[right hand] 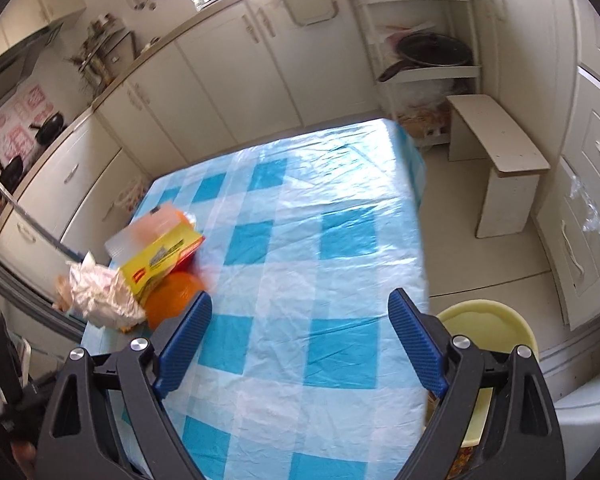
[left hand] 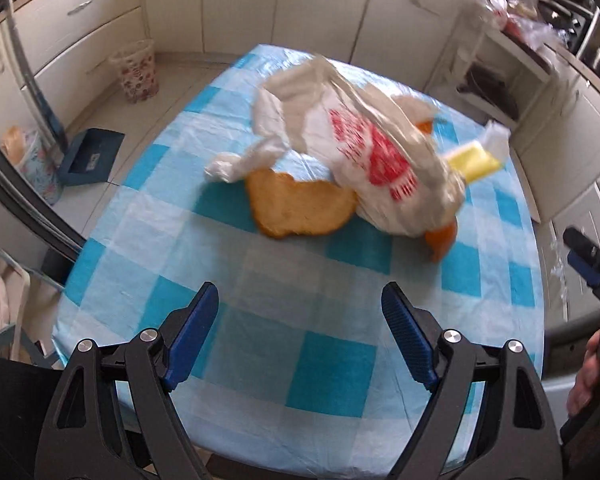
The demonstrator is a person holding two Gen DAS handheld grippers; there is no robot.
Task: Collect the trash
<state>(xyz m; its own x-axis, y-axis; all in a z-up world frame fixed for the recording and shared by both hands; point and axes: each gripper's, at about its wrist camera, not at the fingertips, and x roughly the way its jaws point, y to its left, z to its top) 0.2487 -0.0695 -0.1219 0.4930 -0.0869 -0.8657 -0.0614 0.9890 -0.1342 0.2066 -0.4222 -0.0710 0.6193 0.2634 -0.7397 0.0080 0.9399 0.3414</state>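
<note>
Checked table (left hand: pixel 228 280), plastic bag (left hand: pixel 340 140) beyond left tool (left hand: pixel 300 300) (open)

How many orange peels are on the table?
2 show: one orange peel pokes out beneath the plastic bag's near edge, another behind it. More may hide underneath.

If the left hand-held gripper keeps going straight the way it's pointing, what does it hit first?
Probably the slice of toast. The left hand-held gripper is open and empty, with only bare checked tablecloth between its fingers and the bread. The white plastic bag lies just behind. Depth is hard to judge here.
</note>
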